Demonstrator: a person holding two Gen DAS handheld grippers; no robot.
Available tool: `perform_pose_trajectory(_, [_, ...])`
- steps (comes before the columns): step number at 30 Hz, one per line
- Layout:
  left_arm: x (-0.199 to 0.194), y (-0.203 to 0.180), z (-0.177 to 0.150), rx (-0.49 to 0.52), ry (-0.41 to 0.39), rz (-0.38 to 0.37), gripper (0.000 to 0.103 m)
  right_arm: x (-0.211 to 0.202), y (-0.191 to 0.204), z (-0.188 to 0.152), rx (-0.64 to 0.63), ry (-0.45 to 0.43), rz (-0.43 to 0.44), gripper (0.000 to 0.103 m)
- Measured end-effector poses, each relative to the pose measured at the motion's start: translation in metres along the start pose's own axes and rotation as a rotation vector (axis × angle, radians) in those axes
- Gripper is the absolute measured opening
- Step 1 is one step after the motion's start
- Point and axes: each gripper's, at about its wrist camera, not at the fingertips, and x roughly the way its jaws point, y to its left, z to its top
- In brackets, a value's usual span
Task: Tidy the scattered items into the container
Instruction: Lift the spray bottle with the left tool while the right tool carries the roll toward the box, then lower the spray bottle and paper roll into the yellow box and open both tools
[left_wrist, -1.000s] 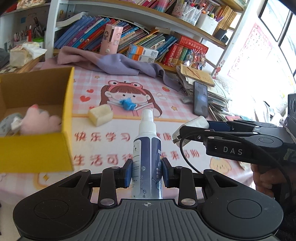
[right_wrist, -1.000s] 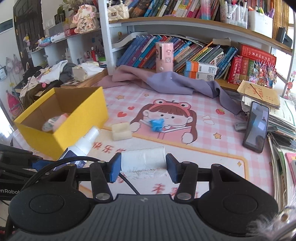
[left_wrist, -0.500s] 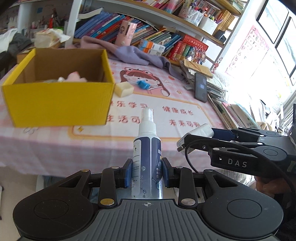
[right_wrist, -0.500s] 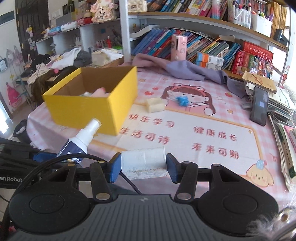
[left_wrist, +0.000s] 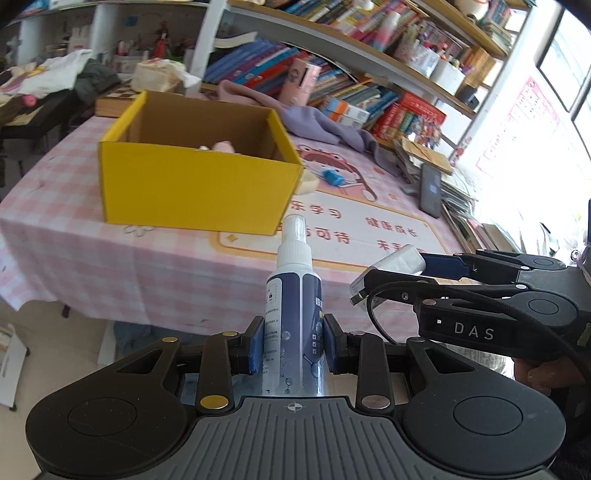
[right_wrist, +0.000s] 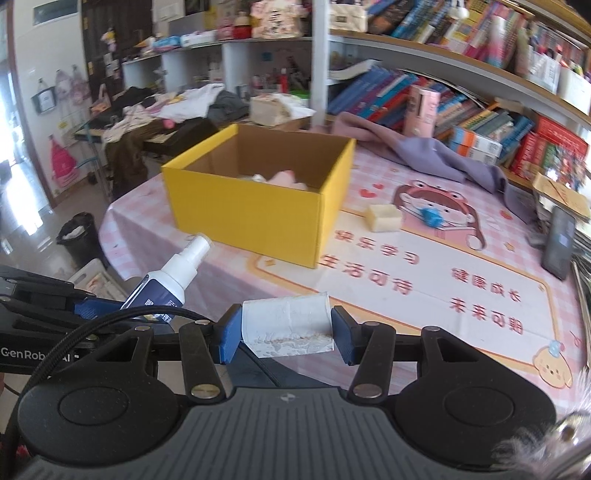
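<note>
My left gripper (left_wrist: 294, 345) is shut on a blue and white spray bottle (left_wrist: 294, 310), held upright off the table's near edge; the bottle also shows in the right wrist view (right_wrist: 166, 282). My right gripper (right_wrist: 286, 328) is shut on a white block (right_wrist: 287, 324), seen from the side in the left wrist view (left_wrist: 397, 260). The open yellow box (left_wrist: 195, 184) stands on the pink table ahead (right_wrist: 255, 208), with a pink soft item (right_wrist: 286, 179) inside. A cream block (right_wrist: 383, 218) and a small blue item (right_wrist: 430, 218) lie on the mat right of the box.
A purple cloth (right_wrist: 417, 147) lies at the table's back below bookshelves (right_wrist: 461, 74). A black phone (right_wrist: 559, 242) lies at the right edge on stacked papers. A black bin (right_wrist: 79, 236) stands on the floor to the left. The pink checked tablecloth (left_wrist: 110, 266) hangs over the near edge.
Both grippers have pulled back from the table and to the left, each still holding its item. The yellow box now sits ahead rather than close at the left.
</note>
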Motion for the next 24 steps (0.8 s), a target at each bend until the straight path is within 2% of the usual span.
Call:
perform_pose_trajectory(7, [-0.007,0.011,-0.004,-0.037,-0.007,0.021,0.031,0.006,0.017,0.007,-0.045,0.005,0.046,0.049])
perform_pose_trajectory(13, [-0.011,0.022,0.006,-0.070,-0.050,0.051,0.031,0.014,0.020,0.022,-0.089,-0.029,0.076,0.049])
perform_pose_trajectory(18, [-0.006,0.028,0.028,-0.061,-0.077,0.079,0.031,0.026,0.011,0.042,-0.097,-0.075,0.093,0.049])
perform_pose_trajectory(24, [0.014,0.032,0.073,-0.040,-0.128,0.112,0.031,0.055,-0.010,0.084,-0.095,-0.130,0.119,0.049])
